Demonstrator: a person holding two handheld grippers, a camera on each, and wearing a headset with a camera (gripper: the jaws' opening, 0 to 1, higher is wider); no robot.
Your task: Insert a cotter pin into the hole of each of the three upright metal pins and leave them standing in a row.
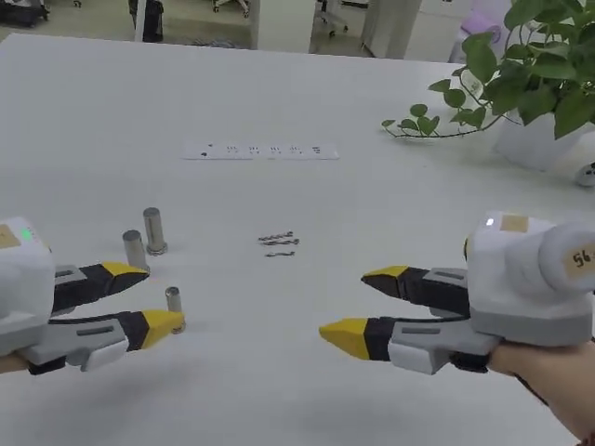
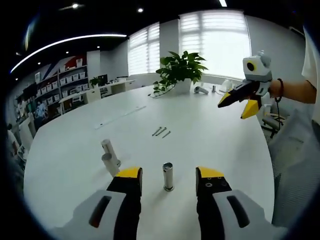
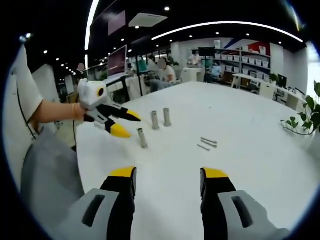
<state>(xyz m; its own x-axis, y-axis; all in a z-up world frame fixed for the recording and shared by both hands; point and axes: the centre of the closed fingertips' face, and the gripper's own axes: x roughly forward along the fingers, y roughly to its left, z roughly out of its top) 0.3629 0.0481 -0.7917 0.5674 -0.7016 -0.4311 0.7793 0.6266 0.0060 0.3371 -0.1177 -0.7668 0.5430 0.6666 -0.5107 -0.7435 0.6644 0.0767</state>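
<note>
We log the opening step: left hand-held gripper (image 1: pixel 159 295), jaws apart, frames the nearest metal pin (image 2: pixel 168 176), two other pins (image 1: pixel 153 230) upright just beyond. Right hand-held gripper (image 1: pixel 344 303) gapes empty. The cotter pins (image 1: pixel 278 243) lie untouched on the worktop (image 1: pixel 307 381), so we judge it must fetch one next.

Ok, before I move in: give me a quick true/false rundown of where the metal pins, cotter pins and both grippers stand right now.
1. All three metal pins stand upright. True.
2. A cotter pin already sits in the nearest metal pin. False: the three cotter pins lie loose together on the table, apart from the metal pins.
3. The right gripper is shut on a cotter pin. False: it is open and holds nothing.
4. The left gripper is open, with the nearest metal pin at its jaw tips. True.
5. The potted plant stands between the metal pins and the cotter pins. False: it stands at the table's far right corner.
</note>
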